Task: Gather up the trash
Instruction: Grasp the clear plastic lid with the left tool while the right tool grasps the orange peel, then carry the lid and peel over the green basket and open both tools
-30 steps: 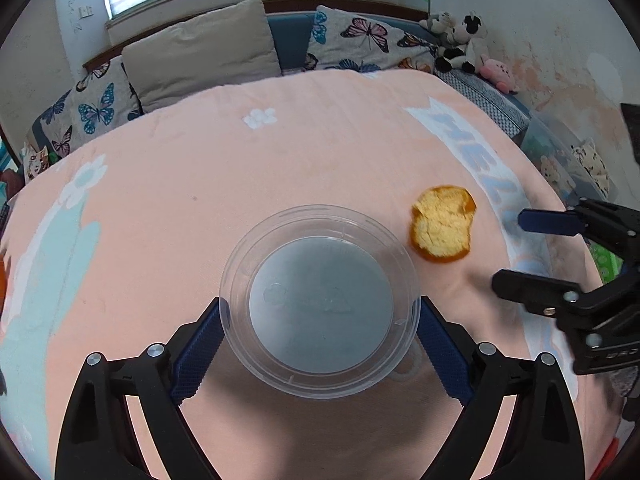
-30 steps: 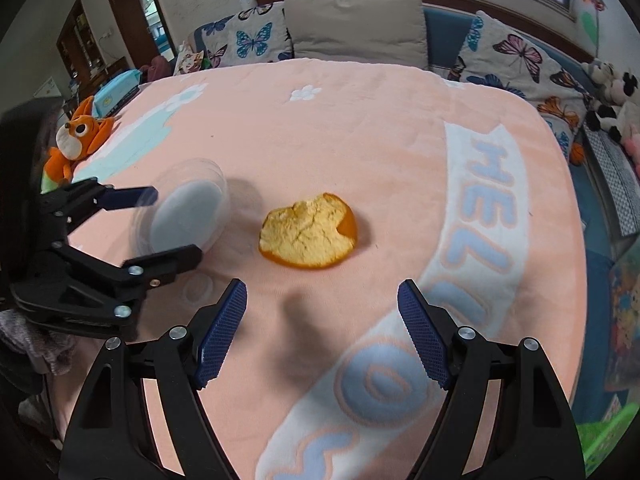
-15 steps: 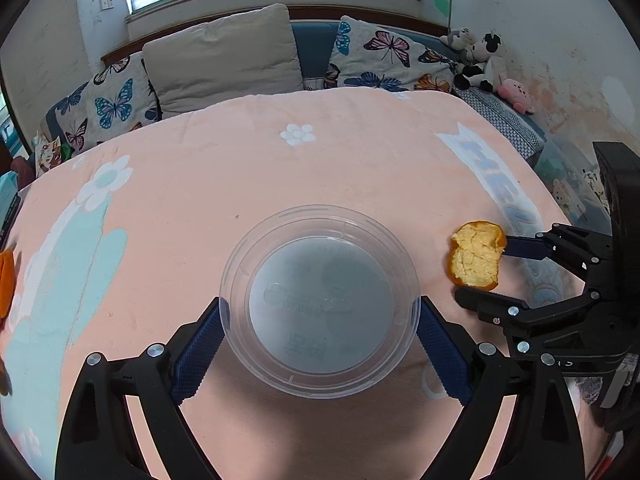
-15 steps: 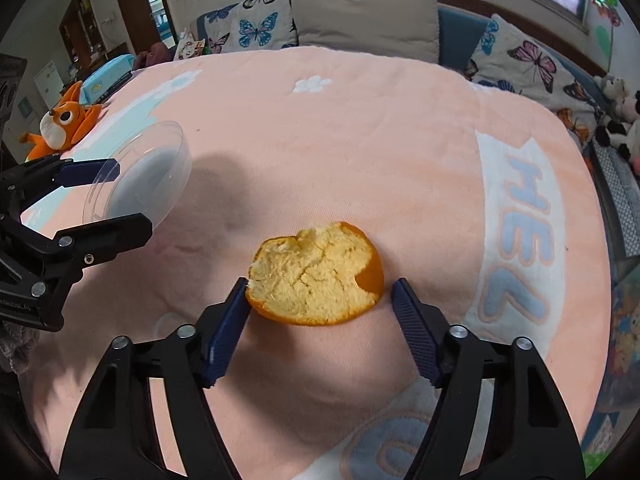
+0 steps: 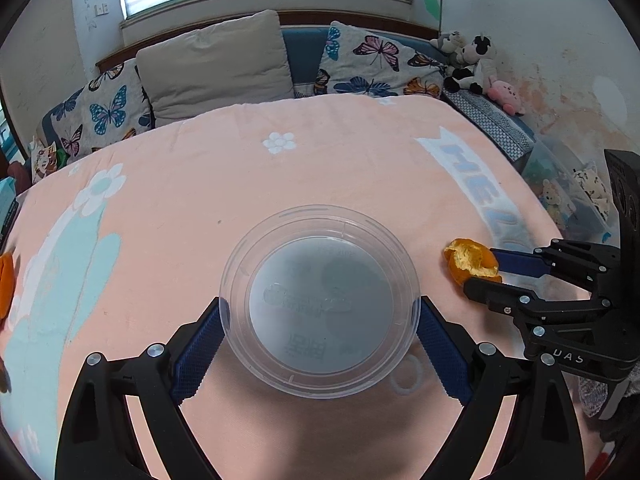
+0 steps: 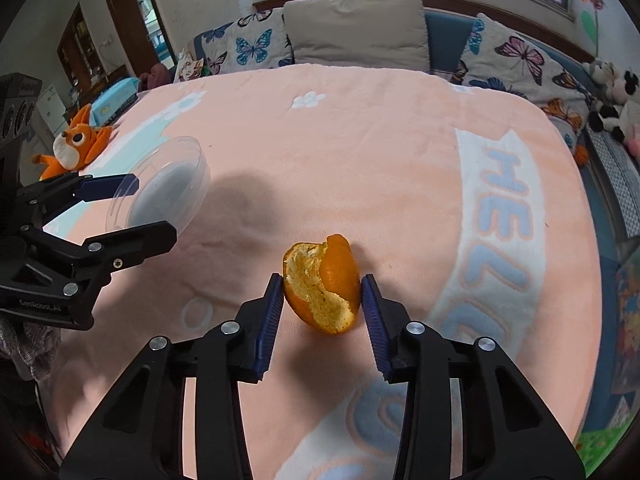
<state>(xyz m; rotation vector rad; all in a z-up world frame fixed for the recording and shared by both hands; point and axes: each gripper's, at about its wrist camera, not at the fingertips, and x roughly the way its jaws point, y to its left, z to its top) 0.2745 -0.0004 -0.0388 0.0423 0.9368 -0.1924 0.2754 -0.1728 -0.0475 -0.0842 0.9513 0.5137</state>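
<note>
My left gripper (image 5: 320,344) is shut on a clear round plastic bowl (image 5: 320,300) and holds it above the pink blanket (image 5: 280,184). The bowl holds nothing. My right gripper (image 6: 322,300) is shut on a piece of orange peel (image 6: 322,284), folded between the blue pads and lifted off the blanket. In the left wrist view the right gripper (image 5: 486,270) holds the peel (image 5: 468,262) just right of the bowl. In the right wrist view the bowl (image 6: 168,188) and left gripper (image 6: 132,208) sit to the left.
Pillows (image 5: 216,64) and plush toys (image 5: 472,64) line the far edge of the bed. An orange fox plush (image 6: 76,140) lies at the left edge. A storage box (image 5: 568,192) stands beyond the right edge.
My right gripper closed on the orange peel, folded it and lifted it off the blanket. The left gripper kept hold of the bowl and rose a little.
</note>
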